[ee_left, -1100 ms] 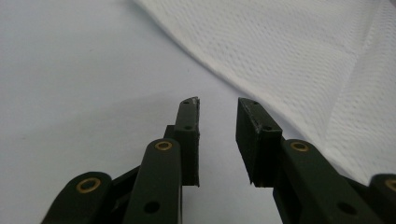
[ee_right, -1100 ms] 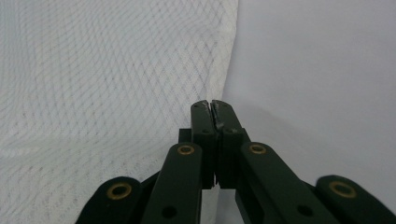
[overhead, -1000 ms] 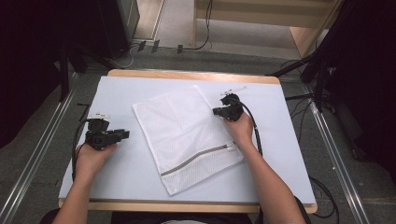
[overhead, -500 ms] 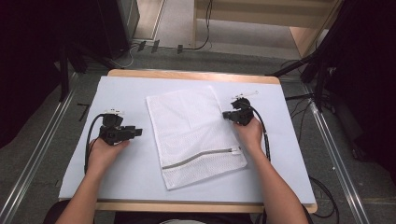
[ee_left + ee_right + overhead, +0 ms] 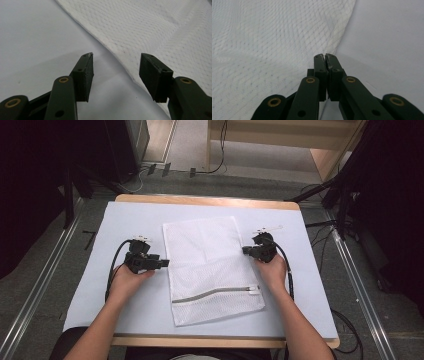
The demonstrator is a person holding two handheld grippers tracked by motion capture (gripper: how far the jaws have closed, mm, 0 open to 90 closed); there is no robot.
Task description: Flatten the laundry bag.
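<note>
A white mesh bag [image 5: 210,265] with a grey zipper [image 5: 215,294] near its front end lies flat and nearly square on the pale table cover [image 5: 312,290]. My left gripper [image 5: 162,263] rests on the cover at the bag's left edge. Its jaws are open, one fingertip [image 5: 86,72] over bare cover and the other at the mesh border [image 5: 155,30], nothing between them. My right gripper [image 5: 246,250] is at the bag's right edge. In the right gripper view [image 5: 325,57] its jaws are pressed together on the hem of the mesh [image 5: 269,42], which puckers toward the tips.
The wooden table rim [image 5: 200,200] shows at the back and front. Metal rails [image 5: 45,285] run along both sides on the floor. Black cables [image 5: 112,270] trail from each gripper over the cover. Bare cover lies left and right of the bag.
The bag has swung from a diagonal lie to nearly straight, moving with the right gripper toward the right. My left gripper has come right and up to the bag's left edge.
</note>
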